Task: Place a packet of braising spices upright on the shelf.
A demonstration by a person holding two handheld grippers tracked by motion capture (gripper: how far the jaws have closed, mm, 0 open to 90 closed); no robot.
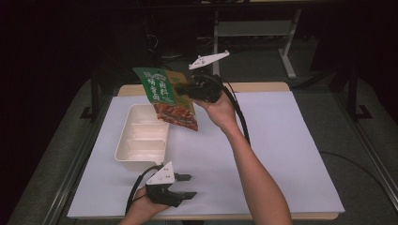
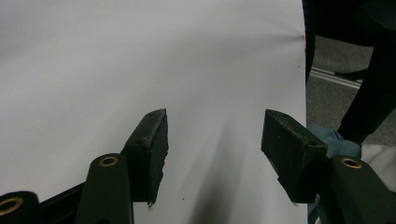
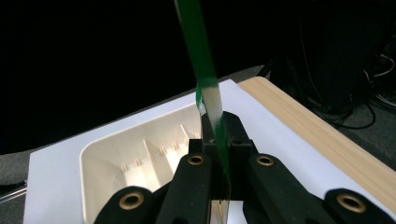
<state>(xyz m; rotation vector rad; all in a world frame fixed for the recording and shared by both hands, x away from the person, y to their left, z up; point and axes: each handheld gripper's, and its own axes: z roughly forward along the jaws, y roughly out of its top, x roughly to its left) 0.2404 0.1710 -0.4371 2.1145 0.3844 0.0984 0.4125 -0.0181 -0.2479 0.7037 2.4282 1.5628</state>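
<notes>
At the near edge of the table, which is covered by a white sheet, the person's left hand holds the left gripper low over the sheet. Its jaws stand wide apart with nothing between them; the left gripper view shows bare white sheet in the gap.

Just beyond it, on the left part of the sheet, sits a cream tray with dividers inside, its compartments empty as far as can be seen.

Farther back, the right hand reaches forward from a bare forearm and holds the right gripper raised above the table. Its jaws are clamped on a snack packet, green at the top with reddish food pictured lower down. The packet hangs in the air above the tray's far right corner, touching neither tray nor sheet. In the right gripper view the packet appears edge-on, pinched between the jaws, with the tray below.
</notes>
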